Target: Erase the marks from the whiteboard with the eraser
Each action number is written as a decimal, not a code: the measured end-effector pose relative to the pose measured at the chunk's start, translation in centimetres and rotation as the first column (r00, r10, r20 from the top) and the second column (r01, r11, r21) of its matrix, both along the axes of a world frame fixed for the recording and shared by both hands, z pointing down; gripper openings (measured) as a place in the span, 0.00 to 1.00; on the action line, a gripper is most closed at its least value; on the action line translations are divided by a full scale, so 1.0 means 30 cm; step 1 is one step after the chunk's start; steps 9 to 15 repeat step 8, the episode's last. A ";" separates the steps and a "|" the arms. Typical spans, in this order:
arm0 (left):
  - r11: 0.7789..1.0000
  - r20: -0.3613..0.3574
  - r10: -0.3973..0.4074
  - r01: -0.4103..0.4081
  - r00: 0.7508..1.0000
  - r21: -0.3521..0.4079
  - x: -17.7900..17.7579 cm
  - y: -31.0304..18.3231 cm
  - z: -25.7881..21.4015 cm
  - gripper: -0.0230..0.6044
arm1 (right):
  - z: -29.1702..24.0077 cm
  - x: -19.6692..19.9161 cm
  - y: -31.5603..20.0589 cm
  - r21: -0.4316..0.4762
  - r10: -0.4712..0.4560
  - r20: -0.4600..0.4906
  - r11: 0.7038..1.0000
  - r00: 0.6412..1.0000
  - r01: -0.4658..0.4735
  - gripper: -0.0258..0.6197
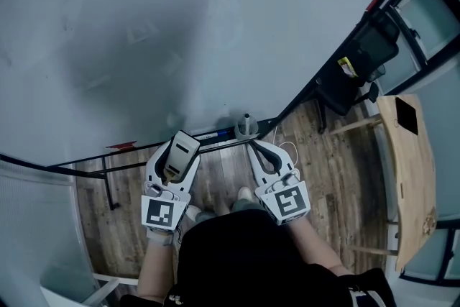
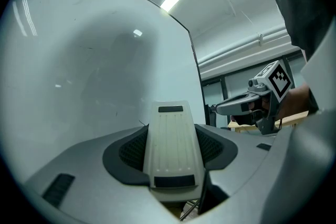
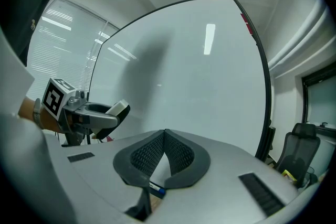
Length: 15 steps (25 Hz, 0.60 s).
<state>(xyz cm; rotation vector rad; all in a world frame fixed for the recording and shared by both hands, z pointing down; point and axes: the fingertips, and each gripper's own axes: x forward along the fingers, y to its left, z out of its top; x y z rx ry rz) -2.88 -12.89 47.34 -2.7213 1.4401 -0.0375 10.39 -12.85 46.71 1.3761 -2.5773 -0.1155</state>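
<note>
The whiteboard [image 1: 165, 32] fills the upper head view and shows only a broad shadow; I make out no clear marks on it. My left gripper [image 1: 180, 147] is held low in front of the board's bottom rail, shut on a cream-white eraser [image 1: 181, 154]. In the left gripper view the eraser [image 2: 172, 144] lies lengthwise between the jaws and points at the board [image 2: 89, 60]. My right gripper [image 1: 260, 149] is beside it, shut and empty; its tips meet in the right gripper view [image 3: 165, 132]. From there the left gripper [image 3: 100, 115] and the eraser [image 3: 119, 108] show at the left.
A small grey cup-like holder [image 1: 246, 127] and a blue marker [image 3: 156, 189] sit on the board's tray. A black office chair [image 1: 359, 68] and a wooden table [image 1: 410, 176] stand at the right. Wooden floor lies below; a window with blinds [image 3: 68, 29] is left of the board.
</note>
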 end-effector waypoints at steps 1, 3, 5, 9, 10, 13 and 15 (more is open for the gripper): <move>1.000 -0.001 0.002 -0.002 1.000 0.000 -0.002 0.000 0.003 0.46 | 0.002 -0.003 0.000 -0.001 0.001 -0.001 1.000 1.000 -0.001 0.08; 1.000 -0.002 0.005 -0.005 1.000 0.000 -0.004 0.001 0.001 0.46 | 0.002 -0.006 -0.001 -0.003 0.002 -0.002 1.000 1.000 -0.002 0.08; 1.000 0.003 0.010 -0.010 1.000 0.002 -0.003 0.003 -0.004 0.46 | -0.001 -0.006 -0.002 -0.008 0.007 0.000 1.000 1.000 -0.007 0.08; 1.000 0.017 0.016 -0.016 1.000 0.008 -0.001 0.008 -0.010 0.46 | -0.004 0.001 -0.004 -0.030 0.029 0.003 0.999 1.000 -0.029 0.08; 1.000 0.017 0.016 -0.016 1.000 0.008 -0.001 0.008 -0.010 0.46 | -0.004 0.001 -0.004 -0.030 0.029 0.003 0.999 1.000 -0.029 0.08; 1.000 0.017 0.016 -0.016 1.000 0.008 -0.001 0.008 -0.010 0.46 | -0.004 0.001 -0.004 -0.030 0.029 0.003 0.999 1.000 -0.029 0.08; 1.000 0.017 0.016 -0.016 1.000 0.008 -0.001 0.008 -0.010 0.46 | -0.004 0.001 -0.004 -0.030 0.029 0.003 0.999 1.000 -0.029 0.08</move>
